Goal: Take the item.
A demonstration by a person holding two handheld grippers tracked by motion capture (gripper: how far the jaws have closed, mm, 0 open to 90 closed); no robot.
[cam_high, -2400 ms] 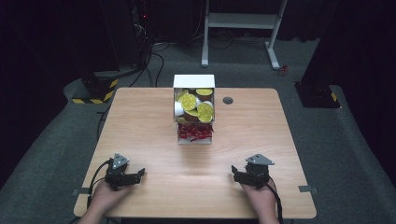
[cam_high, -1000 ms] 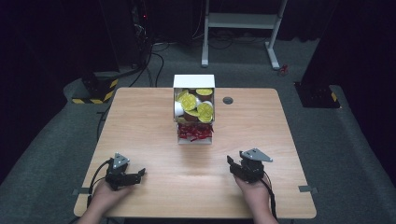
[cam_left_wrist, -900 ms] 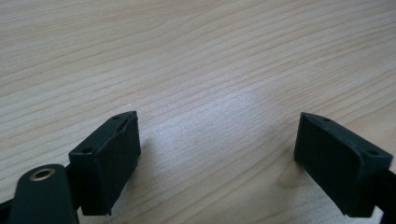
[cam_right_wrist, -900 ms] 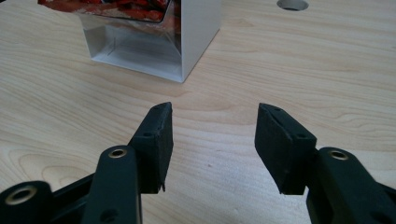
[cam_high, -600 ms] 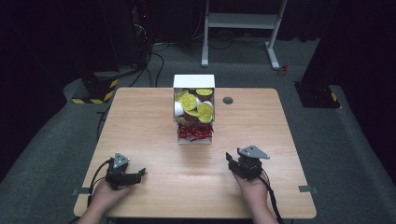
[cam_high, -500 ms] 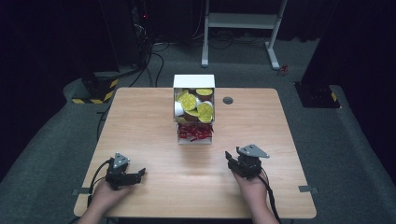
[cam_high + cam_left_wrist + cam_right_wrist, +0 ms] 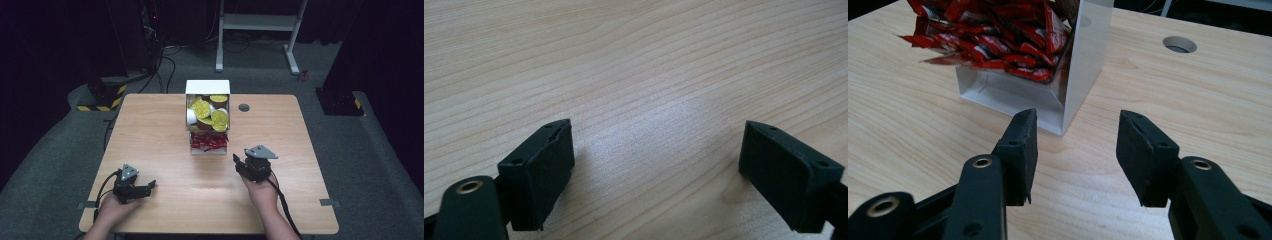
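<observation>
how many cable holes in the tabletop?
1. The cable hole sits near the table's far edge, just right of the white dispenser box. The box may hide others behind it.

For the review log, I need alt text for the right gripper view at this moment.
The right gripper, fingers open and empty, hovers above a light wooden table, aimed at the corner of a white box whose open front tray holds red packets. A round cable hole lies behind it.
</observation>
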